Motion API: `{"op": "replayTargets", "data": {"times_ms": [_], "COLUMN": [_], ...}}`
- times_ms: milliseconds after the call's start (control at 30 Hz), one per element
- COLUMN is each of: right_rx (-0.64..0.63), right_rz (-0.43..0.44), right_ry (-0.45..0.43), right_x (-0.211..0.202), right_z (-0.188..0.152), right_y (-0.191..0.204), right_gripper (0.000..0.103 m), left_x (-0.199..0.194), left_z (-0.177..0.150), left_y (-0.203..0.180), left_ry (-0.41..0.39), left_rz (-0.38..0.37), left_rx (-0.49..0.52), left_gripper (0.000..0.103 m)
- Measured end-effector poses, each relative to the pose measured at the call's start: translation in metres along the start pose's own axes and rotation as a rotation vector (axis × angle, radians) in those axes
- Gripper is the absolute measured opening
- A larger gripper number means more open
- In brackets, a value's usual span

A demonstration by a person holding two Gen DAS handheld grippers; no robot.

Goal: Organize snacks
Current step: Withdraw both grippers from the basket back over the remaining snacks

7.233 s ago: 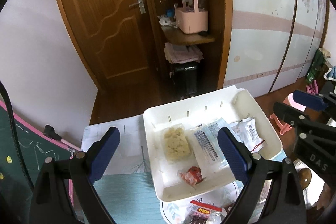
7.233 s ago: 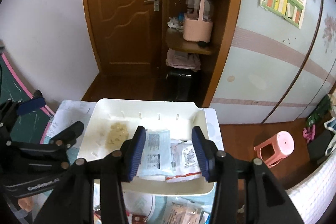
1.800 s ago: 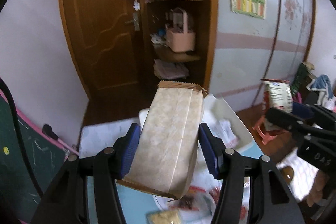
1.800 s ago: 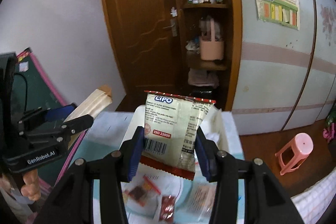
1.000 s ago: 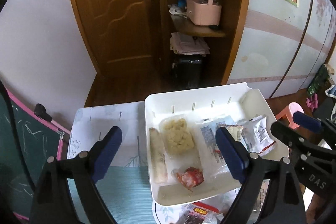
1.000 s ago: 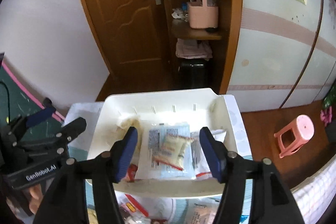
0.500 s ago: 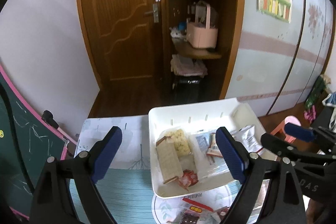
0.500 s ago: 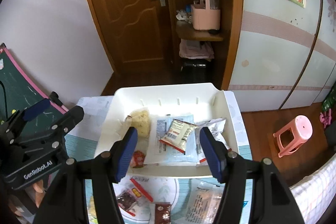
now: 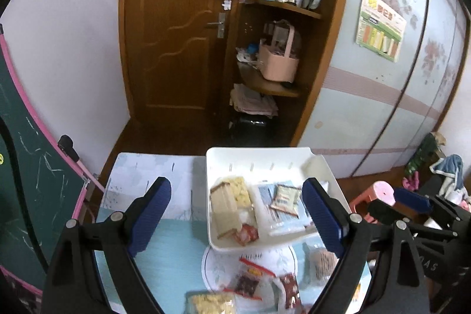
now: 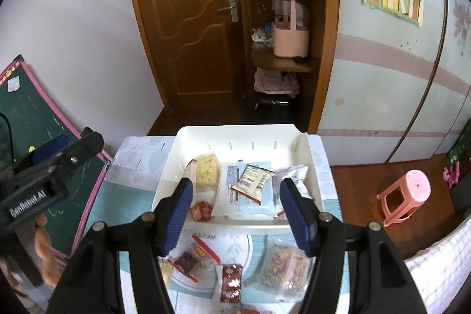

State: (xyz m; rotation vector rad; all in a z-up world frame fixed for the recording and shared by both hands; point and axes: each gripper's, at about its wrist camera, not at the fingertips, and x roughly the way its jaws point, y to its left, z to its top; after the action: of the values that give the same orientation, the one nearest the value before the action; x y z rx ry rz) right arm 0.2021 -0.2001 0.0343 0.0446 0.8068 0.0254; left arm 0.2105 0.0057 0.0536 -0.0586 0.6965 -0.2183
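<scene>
Both hand-held grippers — left (image 9: 235,218), right (image 10: 235,212) — gape empty above the white bin's (image 10: 235,221) near rim.

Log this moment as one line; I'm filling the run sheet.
left gripper: open, empty | right gripper: open, empty | white tray: holds snacks | loose packets: on table

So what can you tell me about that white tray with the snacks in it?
The white tray looks like plastic: rectangular, with raised walls, rounded corners and a row of small slots along its far wall. It sits flat on the table, toward the far right side. Several snack packets lie inside, overlapping, including a yellowish one at the left. More packets lie on the table in front of it. Neither gripper touches it.
</scene>
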Motion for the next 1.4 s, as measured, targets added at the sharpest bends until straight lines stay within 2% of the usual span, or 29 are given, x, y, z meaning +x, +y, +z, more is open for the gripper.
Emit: {"op": "replayTargets", "data": {"times_ms": [100, 300, 600, 800, 1033, 1233, 1400], "right_rx": [-0.027, -0.09, -0.091, -0.044, 0.04, 0.132, 0.148], "right_rz": [-0.004, -0.047, -0.082, -0.071, -0.032, 0.0, 0.024], "right_ry": [-0.018, -0.039, -0.029, 0.02, 0.173, 0.267, 0.29], "right_x": [-0.021, -0.055, -0.064, -0.041, 0.005, 0.033, 0.049], "right_z": [-0.01, -0.038, -0.096, -0.136, -0.191, -0.23, -0.244], "right_y": [0.002, 0.006, 0.003, -0.003, -0.016, -0.029, -0.024], "right_gripper": [0.062, 0.062, 0.062, 0.062, 0.062, 0.062, 0.062], "left_x": [-0.015, -0.039, -0.04, -0.011, 0.029, 0.053, 0.068], "left_z": [-0.006, -0.032, -0.094, -0.148, -0.198, -0.22, -0.227], "left_y": [0.003, 0.011, 0.019, 0.028, 0.05, 0.063, 0.057], "left_ry": [0.035, 0.091, 0.16, 0.235, 0.342, 0.404, 0.446], "left_rz": [0.021, 0.014, 0.024, 0.017, -0.034, -0.035, -0.041], "left_rx": [0.026, 0.076, 0.177, 0.201, 0.115, 0.043, 0.015], "left_gripper": [0.09, 0.09, 0.09, 0.09, 0.09, 0.09, 0.09]}}
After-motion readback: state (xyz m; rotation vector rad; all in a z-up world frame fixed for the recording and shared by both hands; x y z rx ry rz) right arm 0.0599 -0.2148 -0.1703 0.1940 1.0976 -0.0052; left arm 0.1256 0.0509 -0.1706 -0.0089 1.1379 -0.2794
